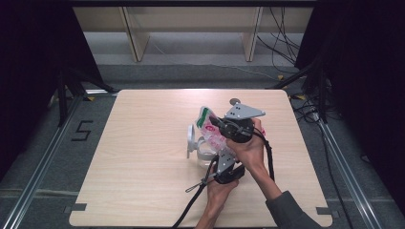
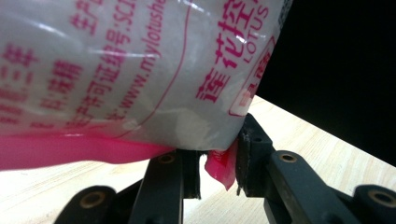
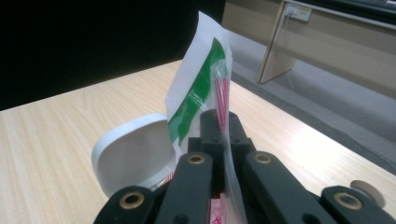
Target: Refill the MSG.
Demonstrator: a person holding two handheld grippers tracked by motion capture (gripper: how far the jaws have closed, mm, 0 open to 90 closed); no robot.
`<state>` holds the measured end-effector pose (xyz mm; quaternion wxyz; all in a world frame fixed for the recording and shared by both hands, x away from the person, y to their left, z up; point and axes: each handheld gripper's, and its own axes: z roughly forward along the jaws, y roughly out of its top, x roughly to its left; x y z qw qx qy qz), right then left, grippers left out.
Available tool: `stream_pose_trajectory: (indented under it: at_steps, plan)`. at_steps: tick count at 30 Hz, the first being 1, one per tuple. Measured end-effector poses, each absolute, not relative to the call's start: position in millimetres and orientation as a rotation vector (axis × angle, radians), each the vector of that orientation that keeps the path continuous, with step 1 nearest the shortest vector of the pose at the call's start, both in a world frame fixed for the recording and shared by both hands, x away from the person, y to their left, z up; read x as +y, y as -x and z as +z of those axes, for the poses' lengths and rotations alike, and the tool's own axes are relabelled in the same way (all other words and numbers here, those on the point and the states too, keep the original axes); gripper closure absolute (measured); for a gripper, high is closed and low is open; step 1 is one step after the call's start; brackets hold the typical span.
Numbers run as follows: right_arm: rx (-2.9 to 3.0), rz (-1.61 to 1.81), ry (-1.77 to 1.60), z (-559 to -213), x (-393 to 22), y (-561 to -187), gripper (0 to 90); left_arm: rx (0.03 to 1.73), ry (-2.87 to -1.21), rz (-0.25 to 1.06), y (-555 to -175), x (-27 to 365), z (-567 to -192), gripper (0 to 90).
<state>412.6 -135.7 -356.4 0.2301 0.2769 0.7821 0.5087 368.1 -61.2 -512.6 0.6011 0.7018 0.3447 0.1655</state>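
A white plastic bag [image 1: 211, 128] with pink print and a green stripe is held up over the counter [image 1: 143, 157], beside a white container [image 1: 195, 143].

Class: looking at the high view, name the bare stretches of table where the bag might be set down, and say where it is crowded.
The table is bare along its left side, left of the white container, and in the strip along its far edge. Crowded: right of centre, where the left gripper and right gripper hold the bag, with a small round disc beyond.
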Motion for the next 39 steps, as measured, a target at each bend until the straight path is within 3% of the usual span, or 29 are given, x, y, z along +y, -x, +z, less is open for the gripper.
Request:
stream_pose_trajectory:
  at_steps: [39]
  plan:
    - [2.205,1.301,-0.724,-352.6,-128.5,-417.0,90.0,0.766,-1.564,0.325,-366.6,-68.2,-509.2,73.7]
